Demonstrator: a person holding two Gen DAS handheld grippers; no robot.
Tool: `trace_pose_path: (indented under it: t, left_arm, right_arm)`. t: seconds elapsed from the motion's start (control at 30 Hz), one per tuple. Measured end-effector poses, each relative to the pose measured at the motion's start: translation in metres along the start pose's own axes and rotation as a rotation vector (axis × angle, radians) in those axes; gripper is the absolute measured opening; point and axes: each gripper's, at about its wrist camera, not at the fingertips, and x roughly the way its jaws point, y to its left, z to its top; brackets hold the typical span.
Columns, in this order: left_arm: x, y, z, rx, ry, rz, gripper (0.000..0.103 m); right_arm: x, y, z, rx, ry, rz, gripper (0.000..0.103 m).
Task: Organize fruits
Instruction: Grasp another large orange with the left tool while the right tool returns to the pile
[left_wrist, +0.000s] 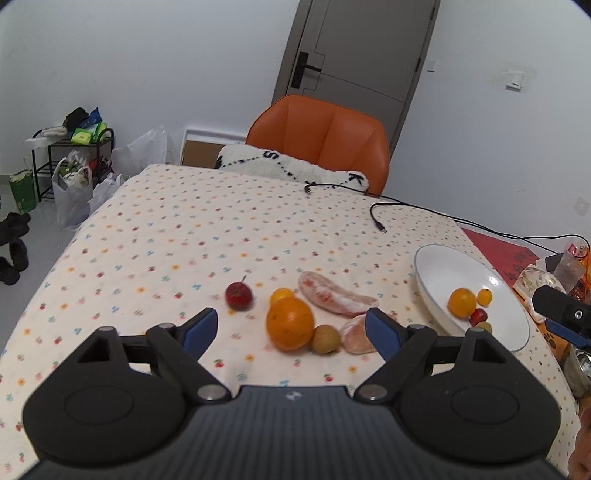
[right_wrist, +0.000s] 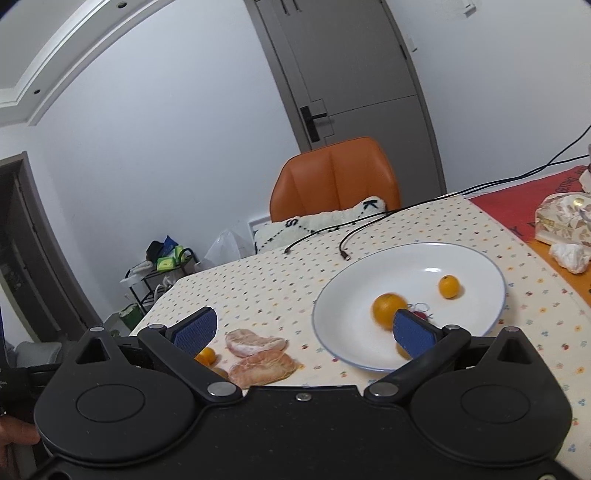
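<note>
We are partway through: the plate (left_wrist: 436, 266) is already holding an orange (left_wrist: 461, 302), a kumquat (left_wrist: 484, 296), a red fruit (left_wrist: 478, 316) and a brownish one (left_wrist: 484, 326). Still waiting on the cloth (left_wrist: 184, 229) are the big orange (left_wrist: 290, 324), a kumquat beside it (left_wrist: 281, 294), a plum (left_wrist: 238, 295), a brown fruit (left_wrist: 325, 339) and two pomelo pieces (left_wrist: 332, 297). We are holding the left gripper (left_wrist: 291, 326) wide open and empty over the big orange, and the right gripper (right_wrist: 303, 330) equally open and empty at the plate's near rim.
</note>
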Motion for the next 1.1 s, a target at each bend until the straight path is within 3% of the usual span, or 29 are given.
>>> trace_pose_path:
  t: [0.2, 0.47, 0.63, 0.83, 1.1]
  left_arm:
    - [0.003, 0.011, -0.003, -0.013, 0.009, 0.005, 0.095]
    - [0.015, 0.011, -0.008, 0.004, 0.034, -0.012, 0.096]
    - [0.020, 0.010, -0.012, 0.027, 0.007, -0.030, 0.095]
    - [0.032, 0.012, -0.011, 0.011, 0.003, -0.033, 0.088]
    - [0.049, 0.013, -0.011, 0.000, 0.026, -0.046, 0.065]
  right_arm:
    - [0.009, 0.009, -0.006, -0.007, 0.047, 0.027, 0.103]
    - [0.023, 0.013, -0.014, -0.004, 0.117, 0.067, 0.103]
    - [0.035, 0.020, -0.021, -0.042, 0.144, 0.088, 0.103]
    - [0.051, 0.029, -0.027, -0.084, 0.176, 0.101, 0.102]
    - [0.068, 0.032, -0.032, -0.102, 0.211, 0.112, 0.096]
